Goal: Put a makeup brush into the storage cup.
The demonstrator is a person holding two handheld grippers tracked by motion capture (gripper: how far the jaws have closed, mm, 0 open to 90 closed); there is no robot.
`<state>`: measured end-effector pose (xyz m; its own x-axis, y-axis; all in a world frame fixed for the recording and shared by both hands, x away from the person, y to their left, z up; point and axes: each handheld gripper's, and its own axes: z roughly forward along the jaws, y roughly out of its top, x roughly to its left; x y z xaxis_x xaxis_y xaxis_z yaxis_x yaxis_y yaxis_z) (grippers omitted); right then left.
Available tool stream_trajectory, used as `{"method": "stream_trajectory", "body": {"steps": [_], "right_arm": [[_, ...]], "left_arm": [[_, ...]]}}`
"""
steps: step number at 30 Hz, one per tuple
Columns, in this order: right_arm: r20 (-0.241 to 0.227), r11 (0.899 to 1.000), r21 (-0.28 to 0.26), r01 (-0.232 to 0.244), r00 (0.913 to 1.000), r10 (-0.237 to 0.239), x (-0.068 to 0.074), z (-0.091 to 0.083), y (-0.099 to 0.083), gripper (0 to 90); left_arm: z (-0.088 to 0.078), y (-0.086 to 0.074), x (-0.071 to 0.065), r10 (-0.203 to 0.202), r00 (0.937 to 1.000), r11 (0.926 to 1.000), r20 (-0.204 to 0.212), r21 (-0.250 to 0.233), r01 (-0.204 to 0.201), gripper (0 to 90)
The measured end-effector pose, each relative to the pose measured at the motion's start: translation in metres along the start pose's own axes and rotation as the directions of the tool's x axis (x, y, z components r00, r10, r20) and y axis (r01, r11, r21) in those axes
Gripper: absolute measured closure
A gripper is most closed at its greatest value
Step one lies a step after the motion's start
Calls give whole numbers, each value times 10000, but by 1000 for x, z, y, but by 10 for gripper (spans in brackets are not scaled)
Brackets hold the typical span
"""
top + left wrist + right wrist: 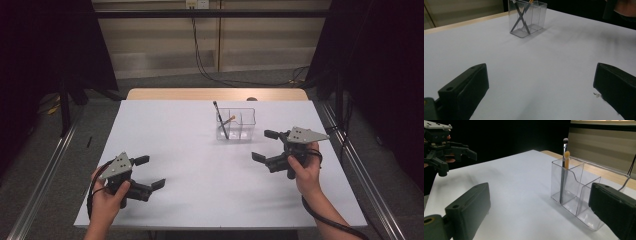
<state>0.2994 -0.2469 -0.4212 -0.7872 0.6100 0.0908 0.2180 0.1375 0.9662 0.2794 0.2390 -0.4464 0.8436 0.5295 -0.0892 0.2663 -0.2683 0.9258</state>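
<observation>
A clear plastic 2-compartment holder [236,124] with 2 brushes [220,119] stands near the white table's [200,160] far edge; left gripper [150,172] and right gripper [265,145] hover wide open, empty.

Glossy clear plastic holder [236,124]; matt white table [200,165].

Lab, black curtains [385,60], aluminium rails [45,170]
</observation>
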Motion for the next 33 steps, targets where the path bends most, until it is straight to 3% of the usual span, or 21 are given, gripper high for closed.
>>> {"method": "stream_trajectory", "body": {"steps": [33], "right_arm": [[412, 9987, 152, -495, 9980, 488, -8, -44, -32, 37]], "left_arm": [[-3, -1, 1, -70, 10000, 10000, -48, -63, 70, 0]]}}
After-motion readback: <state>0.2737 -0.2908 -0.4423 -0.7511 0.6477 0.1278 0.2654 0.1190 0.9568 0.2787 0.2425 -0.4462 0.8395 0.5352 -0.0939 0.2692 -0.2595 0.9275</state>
